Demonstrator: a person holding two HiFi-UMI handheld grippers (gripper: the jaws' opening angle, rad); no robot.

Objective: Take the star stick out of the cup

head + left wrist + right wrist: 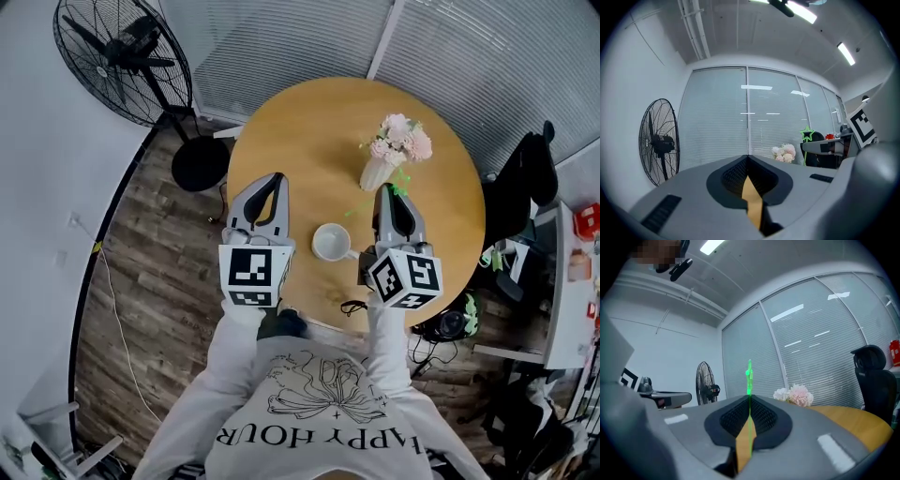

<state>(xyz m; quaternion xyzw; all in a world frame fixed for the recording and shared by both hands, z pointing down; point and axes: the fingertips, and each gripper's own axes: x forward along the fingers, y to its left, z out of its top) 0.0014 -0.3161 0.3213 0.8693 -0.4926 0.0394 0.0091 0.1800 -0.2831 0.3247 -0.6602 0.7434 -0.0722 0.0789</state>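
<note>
A white cup [329,242] stands on the round wooden table [300,131], between my two grippers. The green star stick [749,380] is out of the cup. It stands upright between the pads of my right gripper [749,397], which is shut on it, and the star end rises above the tips. In the left gripper view the green star [807,134] shows above that gripper's body. From the head view my right gripper [385,193] is just right of the cup. My left gripper [277,180] is left of the cup, its jaws shut and empty [747,157].
A vase of pink flowers [394,150] stands on the table just beyond my right gripper. A small black cable [353,307] lies at the table's near edge. A black floor fan [127,56] is at the far left and a black chair [525,187] to the right.
</note>
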